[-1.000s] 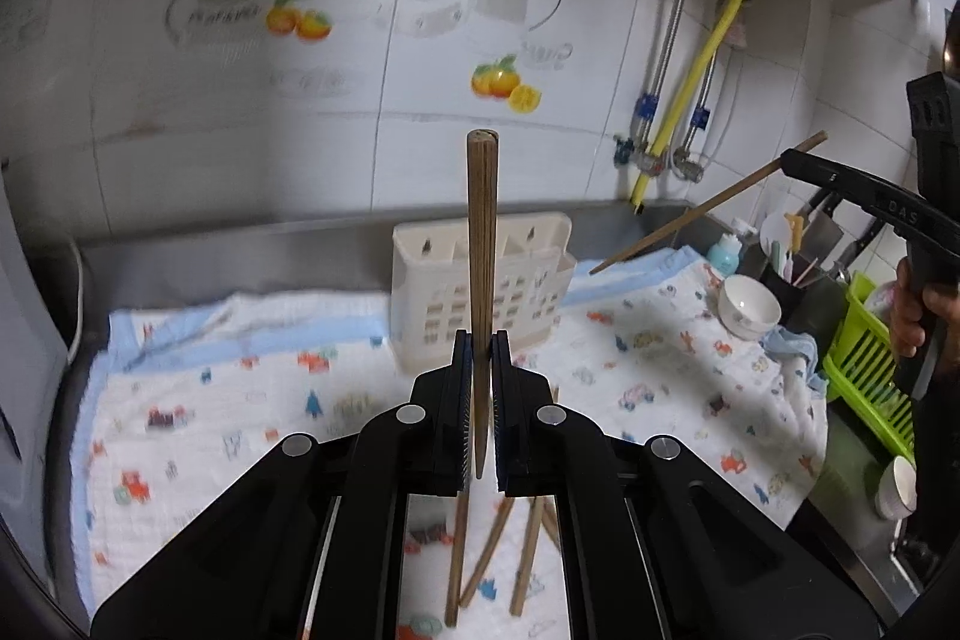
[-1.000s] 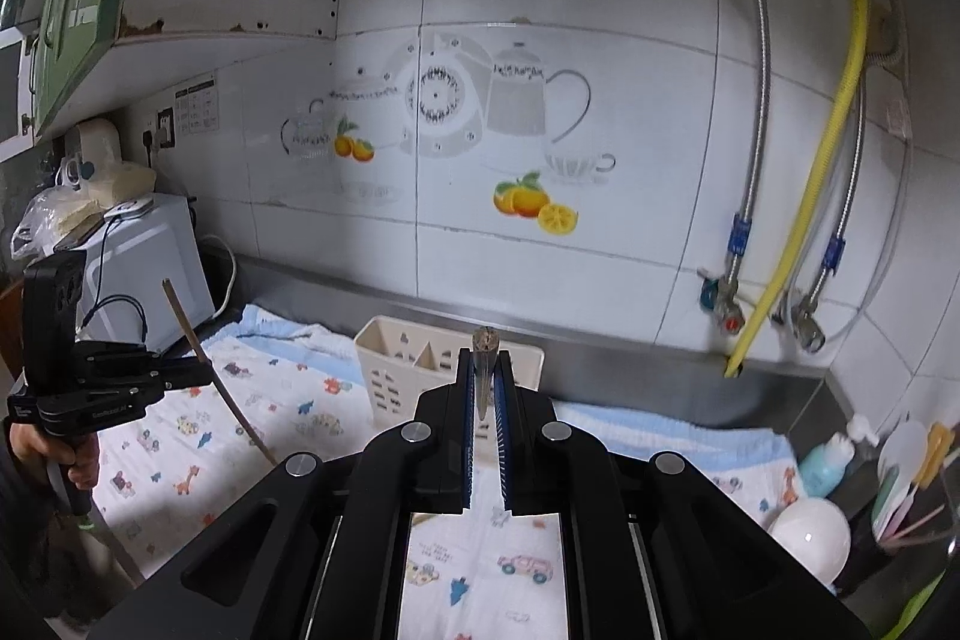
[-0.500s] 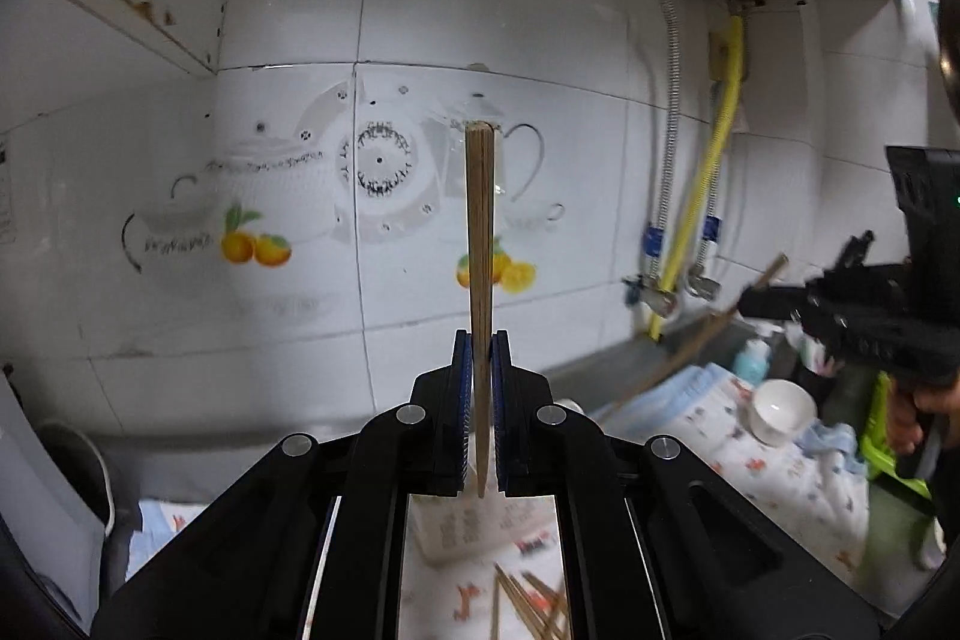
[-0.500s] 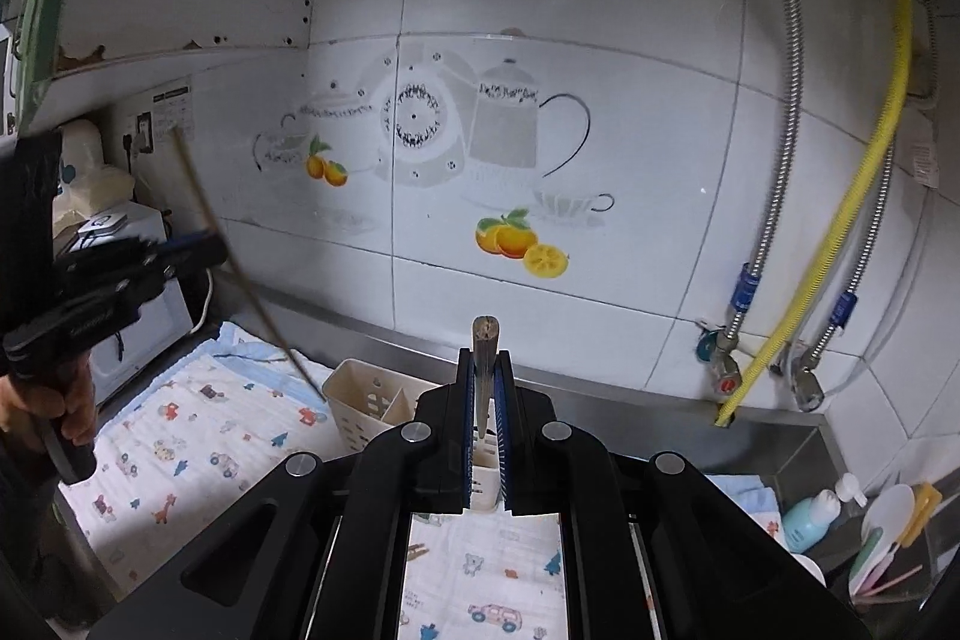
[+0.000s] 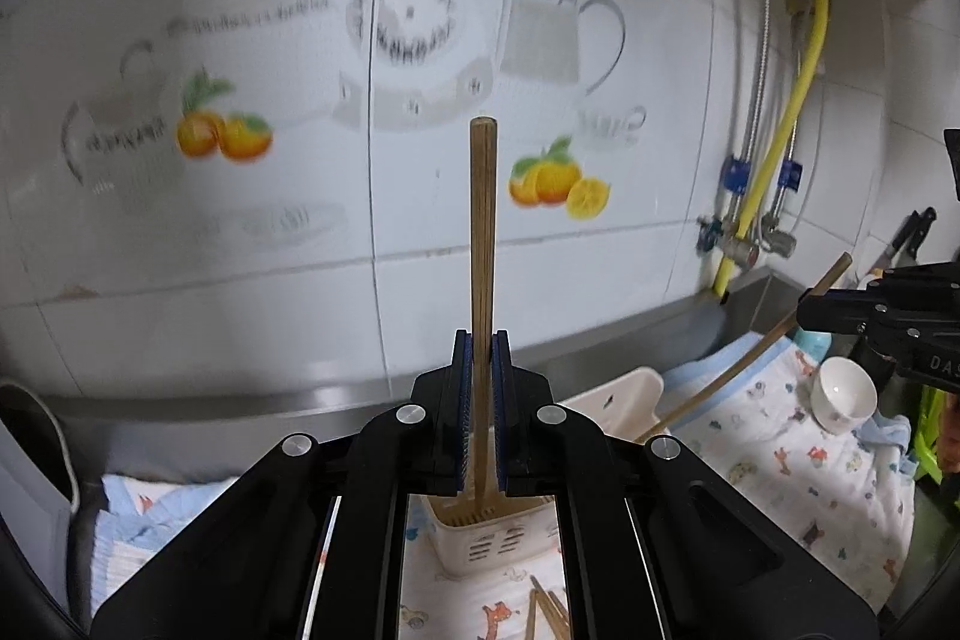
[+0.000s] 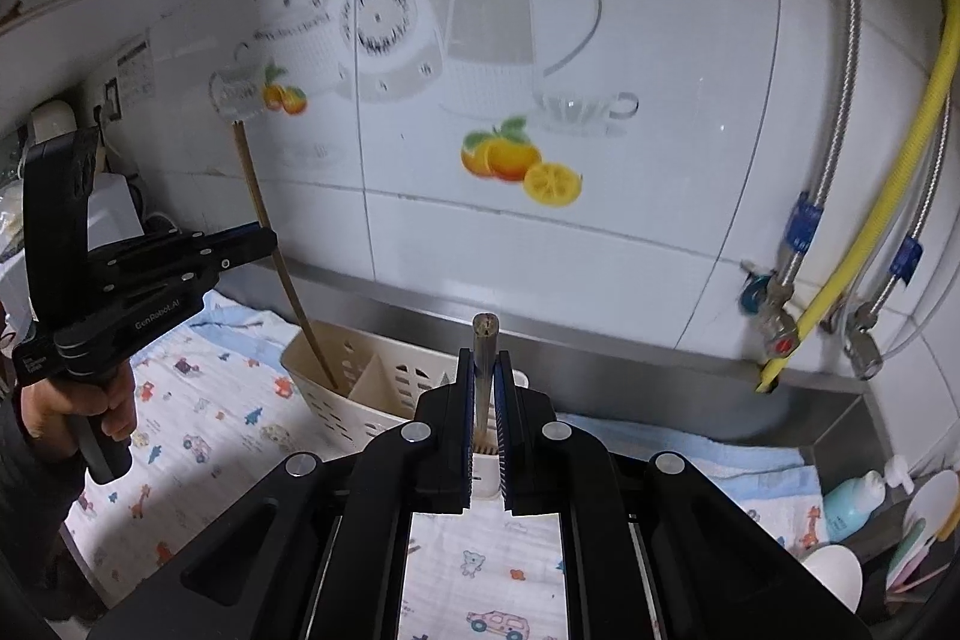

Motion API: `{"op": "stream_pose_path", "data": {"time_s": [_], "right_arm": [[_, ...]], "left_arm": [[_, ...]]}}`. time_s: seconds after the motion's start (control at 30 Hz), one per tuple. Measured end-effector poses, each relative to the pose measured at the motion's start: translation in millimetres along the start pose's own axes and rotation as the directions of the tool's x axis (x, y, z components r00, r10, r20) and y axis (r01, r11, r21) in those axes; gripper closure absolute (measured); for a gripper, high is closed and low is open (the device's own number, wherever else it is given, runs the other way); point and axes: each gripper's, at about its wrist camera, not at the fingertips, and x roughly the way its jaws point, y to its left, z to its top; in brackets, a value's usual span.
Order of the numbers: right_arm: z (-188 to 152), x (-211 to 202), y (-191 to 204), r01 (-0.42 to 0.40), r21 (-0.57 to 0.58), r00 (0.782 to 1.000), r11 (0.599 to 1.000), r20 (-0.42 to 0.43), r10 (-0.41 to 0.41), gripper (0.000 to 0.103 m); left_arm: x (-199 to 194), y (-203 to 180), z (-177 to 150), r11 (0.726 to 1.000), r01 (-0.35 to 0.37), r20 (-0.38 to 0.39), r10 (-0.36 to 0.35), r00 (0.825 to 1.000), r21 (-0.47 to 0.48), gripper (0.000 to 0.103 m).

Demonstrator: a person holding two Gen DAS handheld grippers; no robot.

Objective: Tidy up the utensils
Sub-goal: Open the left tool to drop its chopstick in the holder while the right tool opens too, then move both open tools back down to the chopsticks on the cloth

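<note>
My left gripper (image 5: 480, 340) is shut on a wooden chopstick (image 5: 482, 244) that stands upright, its lower tip inside the left compartment of the cream utensil holder (image 5: 624, 394). From the right wrist view this gripper (image 6: 264, 241) and its chopstick (image 6: 273, 244) reach into the holder (image 6: 336, 388). My right gripper (image 6: 485, 358) is shut on another chopstick (image 6: 485, 334) above the holder's right end; it also shows in the left wrist view (image 5: 810, 304), its chopstick (image 5: 738, 364) slanting down toward the holder. Several loose chopsticks (image 5: 543, 610) lie on the cloth.
A printed cloth (image 6: 198, 418) covers the steel counter. A tiled wall (image 6: 540, 160) with pipes and a yellow hose (image 6: 870, 220) stands close behind. A white cup (image 5: 840, 394), a blue bottle (image 6: 852, 502) and bowls (image 6: 834, 574) sit at the right.
Both grippers have moved in closer to the holder and lower. The left chopstick's tip has gone down into the left compartment; the right chopstick now hangs over the right end.
</note>
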Motion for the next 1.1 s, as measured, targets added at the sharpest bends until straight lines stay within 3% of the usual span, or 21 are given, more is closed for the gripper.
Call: {"op": "stream_pose_path", "data": {"time_s": [0.23,0.37,0.57,0.63,0.9,1.1], "right_arm": [[-6.7,23.6,-3.1,0.005,0.011,0.999,1.0,-0.035,-0.005,0.095],[-6.2,17.2,-3.3,0.024,0.012,1.0,1.0,-0.007,-0.024,0.072],[-10.5,-9.6,5.3,0.037,-0.003,0.999,0.999,0.037,-0.036,0.072],[-17.2,-20.4,10.9,0.031,-0.005,0.998,1.0,0.049,-0.031,0.071],[-71.9,-49.6,44.8,-0.001,-0.007,0.999,1.0,0.051,0.001,0.07],[-122.5,-53.5,67.4,-0.018,0.014,1.0,1.0,0.014,0.018,0.07]], "left_arm": [[16.5,11.0,-11.8,0.999,0.018,-0.06,-0.02,0.998,-0.031,0.098],[9.6,13.0,-9.8,0.999,0.025,-0.045,-0.027,0.999,-0.038,0.095],[-19.7,12.2,-8.8,0.999,0.016,-0.024,-0.017,1.0,-0.027,0.094],[-32.2,11.2,-12.6,1.0,0.012,-0.018,-0.012,1.0,-0.018,0.088],[-79.9,5.9,-61.8,1.0,0.031,-0.051,-0.031,0.998,0.004,0.085],[-101.9,4.1,-116.6,0.997,0.078,-0.124,-0.078,0.989,-0.004,0.085]]}}
